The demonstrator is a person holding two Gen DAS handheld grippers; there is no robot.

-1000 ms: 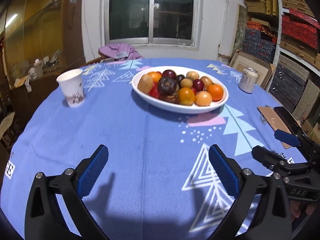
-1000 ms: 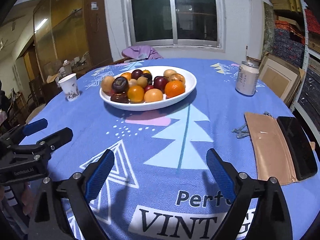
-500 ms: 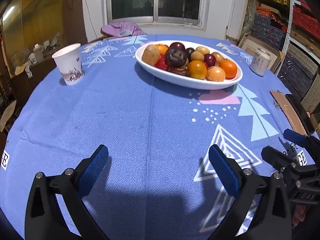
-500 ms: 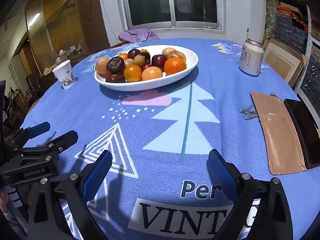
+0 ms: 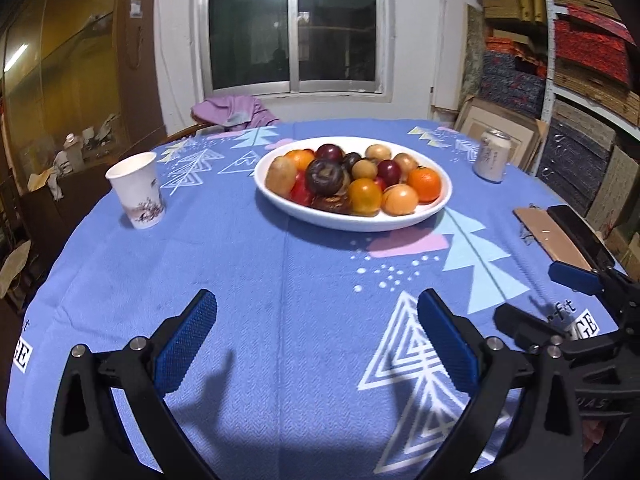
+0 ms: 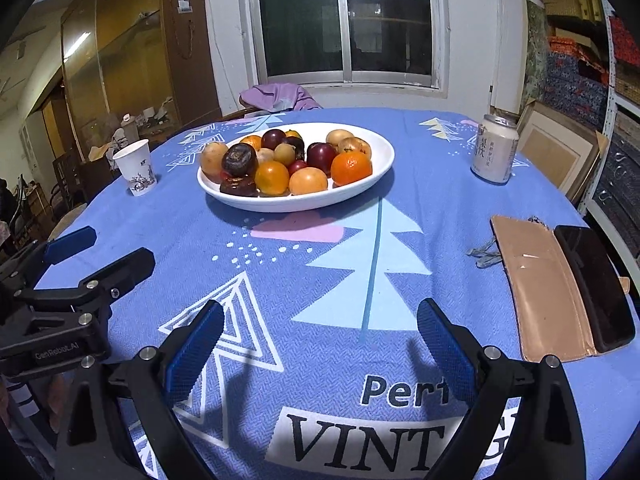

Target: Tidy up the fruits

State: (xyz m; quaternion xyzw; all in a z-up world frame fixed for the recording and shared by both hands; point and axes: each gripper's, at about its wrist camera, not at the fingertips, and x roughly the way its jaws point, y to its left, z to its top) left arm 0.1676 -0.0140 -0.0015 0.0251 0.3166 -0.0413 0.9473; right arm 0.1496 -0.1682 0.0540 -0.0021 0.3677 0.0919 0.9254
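A white oval bowl (image 5: 400,222) (image 6: 360,196) sits mid-table, heaped with several fruits: an orange (image 5: 424,183) (image 6: 351,168), dark plums (image 5: 324,176) (image 6: 239,160), yellowish round fruits (image 5: 365,196) (image 6: 272,177). My left gripper (image 5: 316,332) hovers open over the blue cloth well short of the bowl, nothing between its blue pads. My right gripper (image 6: 320,340) is likewise open and empty near the table's front edge. Each gripper shows in the other's view: the right gripper (image 5: 560,308), the left gripper (image 6: 80,260).
A paper cup (image 5: 138,190) (image 6: 136,172) stands left of the bowl. A drink can (image 5: 491,156) (image 6: 494,150) stands at the right rear. A tan wallet (image 6: 540,288) and dark phone (image 6: 592,284) lie at the right edge. Stacked boxes (image 5: 580,60) line the right wall.
Both grippers tilted down toward the table and came back up to roughly the earlier view. Both stay open; nothing on the table has moved.
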